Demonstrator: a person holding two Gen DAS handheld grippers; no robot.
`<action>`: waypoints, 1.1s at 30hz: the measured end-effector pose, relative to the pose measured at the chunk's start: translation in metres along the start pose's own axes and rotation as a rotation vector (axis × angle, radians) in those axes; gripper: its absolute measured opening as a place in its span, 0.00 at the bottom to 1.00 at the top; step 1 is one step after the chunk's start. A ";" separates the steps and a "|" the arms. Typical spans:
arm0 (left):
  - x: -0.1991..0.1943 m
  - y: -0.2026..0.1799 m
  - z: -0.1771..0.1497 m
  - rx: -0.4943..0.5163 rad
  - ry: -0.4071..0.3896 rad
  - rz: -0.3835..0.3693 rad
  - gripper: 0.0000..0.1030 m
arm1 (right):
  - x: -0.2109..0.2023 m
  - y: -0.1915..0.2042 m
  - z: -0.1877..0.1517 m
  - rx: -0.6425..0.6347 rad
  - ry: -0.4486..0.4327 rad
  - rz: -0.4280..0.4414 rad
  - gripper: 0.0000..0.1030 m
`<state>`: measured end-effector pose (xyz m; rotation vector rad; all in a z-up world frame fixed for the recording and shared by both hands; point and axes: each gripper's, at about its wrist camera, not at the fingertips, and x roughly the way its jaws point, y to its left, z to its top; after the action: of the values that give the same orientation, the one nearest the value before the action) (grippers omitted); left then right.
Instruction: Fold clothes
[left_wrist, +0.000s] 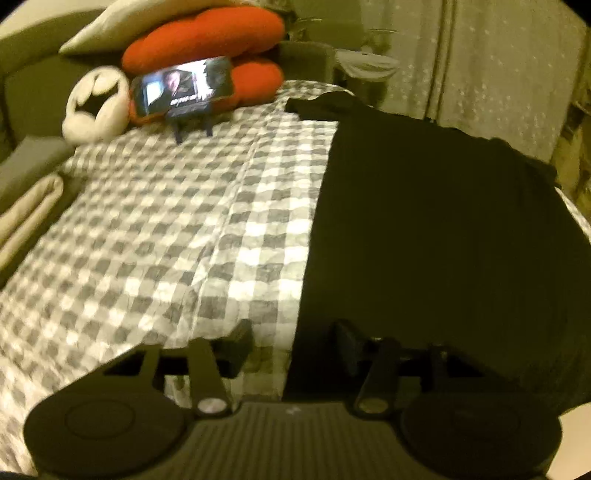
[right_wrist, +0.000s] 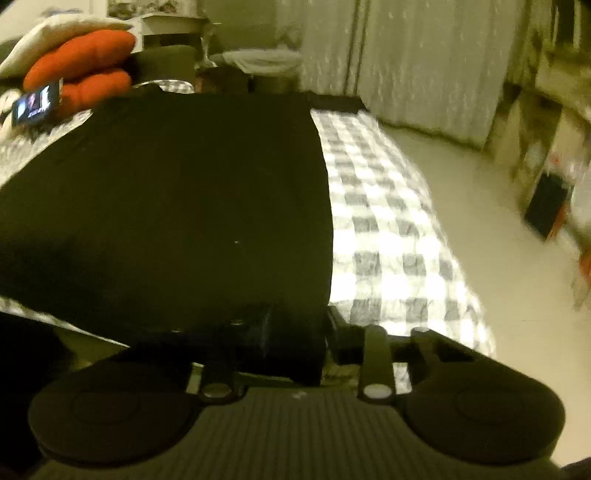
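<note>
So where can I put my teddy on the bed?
The checked blanket is bare between the black garment and the folded beige cloth. Another bare strip runs beside the floor. The pillows and phone crowd the far end.

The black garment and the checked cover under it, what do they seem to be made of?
Black garment: seems a soft matte knit, perhaps cotton jersey; it lies limp and flat with no sheen. Checked cover: seems woven, puckered cloth, maybe seersucker; the grey and white squares look crinkled. Blur leaves both uncertain.

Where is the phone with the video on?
In the left wrist view, the phone stands far left on the checkered bed, against the red cushions, beside a white plush.
</note>
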<state>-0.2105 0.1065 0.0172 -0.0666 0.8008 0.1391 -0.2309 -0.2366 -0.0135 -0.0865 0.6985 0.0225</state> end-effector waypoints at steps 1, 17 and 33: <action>-0.001 0.000 -0.001 0.009 -0.008 0.001 0.30 | -0.004 0.000 0.001 -0.003 -0.011 0.000 0.03; -0.003 0.006 -0.011 -0.053 0.077 -0.183 0.13 | -0.003 -0.091 -0.001 0.557 0.110 0.347 0.02; -0.004 -0.002 -0.015 0.051 0.072 -0.162 0.36 | -0.024 -0.093 -0.007 0.474 0.084 0.286 0.01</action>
<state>-0.2240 0.1021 0.0095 -0.0881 0.8673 -0.0373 -0.2490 -0.3299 0.0027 0.4699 0.7795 0.1269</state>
